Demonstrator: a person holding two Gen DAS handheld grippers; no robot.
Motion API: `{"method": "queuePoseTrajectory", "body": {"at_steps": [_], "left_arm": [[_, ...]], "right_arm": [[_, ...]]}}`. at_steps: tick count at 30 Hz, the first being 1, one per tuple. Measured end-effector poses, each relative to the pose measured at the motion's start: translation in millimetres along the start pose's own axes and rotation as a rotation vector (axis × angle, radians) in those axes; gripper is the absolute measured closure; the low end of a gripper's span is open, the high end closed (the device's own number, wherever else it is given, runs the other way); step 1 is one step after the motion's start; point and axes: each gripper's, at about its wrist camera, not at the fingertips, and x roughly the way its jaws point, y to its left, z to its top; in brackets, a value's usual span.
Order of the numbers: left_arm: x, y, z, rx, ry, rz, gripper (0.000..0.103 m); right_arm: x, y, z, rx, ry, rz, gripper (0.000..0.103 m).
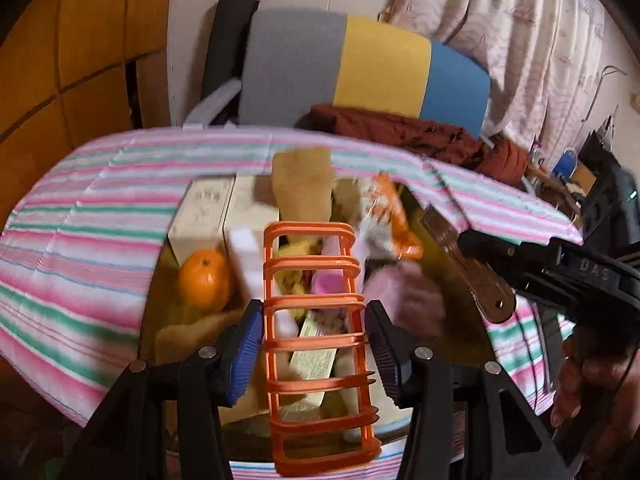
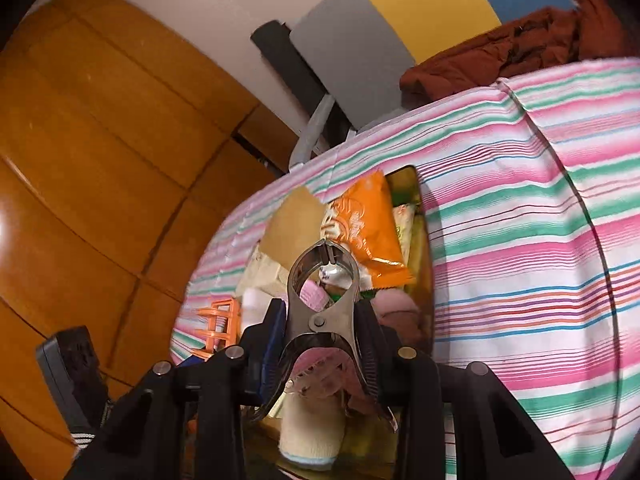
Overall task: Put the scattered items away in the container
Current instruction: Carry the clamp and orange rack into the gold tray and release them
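My left gripper (image 1: 314, 344) is shut on an orange plastic rack (image 1: 316, 344) and holds it upright over the open container (image 1: 452, 280). The container holds an orange fruit (image 1: 205, 280), beige boxes (image 1: 224, 208), an orange snack bag (image 1: 394, 220) and pink items. My right gripper (image 2: 322, 332) is shut on metal pliers (image 2: 322, 300), their tip pointing into the container over the snack bag (image 2: 366, 220). The pliers also show in the left wrist view (image 1: 468, 264), held over the container's right side. The rack shows at lower left in the right wrist view (image 2: 218, 326).
The container sits in a pink, green and white striped cloth (image 1: 80, 220). Behind it are a grey, yellow and blue panel (image 1: 360, 68), a dark red garment (image 1: 400, 128) and a curtain (image 1: 520, 40). A wooden floor (image 2: 100, 160) lies to the left.
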Motion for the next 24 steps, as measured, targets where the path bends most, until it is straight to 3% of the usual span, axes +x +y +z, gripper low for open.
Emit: {"method": "queuePoseTrajectory", "body": {"at_steps": [2,5,13,18,20,22,24], "left_arm": [[-0.1,-3.2,-3.1,0.012,0.011,-0.018,0.049],[-5.2,-8.8,-3.9,0.039,-0.003,-0.027,0.042],[2.6,-0.1,-2.7,0.005,-0.026,-0.033,0.042],[11.3,-3.7,1.6,0.076,-0.056,0.005,0.069],[10.3,3.2,7.2,0.037,-0.044,-0.037,0.074],[8.2,10.6,17.8,-0.001,-0.048,-0.071,0.100],[8.2,15.7,29.8,-0.034,-0.055,-0.093,0.100]], "right_arm": [[-0.6,5.7,-4.2,-0.016,-0.015,-0.017,0.063],[-5.4,10.9,-7.0,-0.027,-0.042,-0.031,0.051],[-18.1,22.4,-18.3,-0.076,-0.073,-0.069,0.047],[-19.1,37.7,-31.6,-0.127,-0.066,-0.044,0.047],[-19.7,42.8,-34.5,-0.151,-0.070,-0.049,0.047],[-20.3,44.6,-34.7,-0.156,-0.075,-0.053,0.047],[-19.6,44.6,-34.2,-0.154,-0.074,-0.049,0.047]]}}
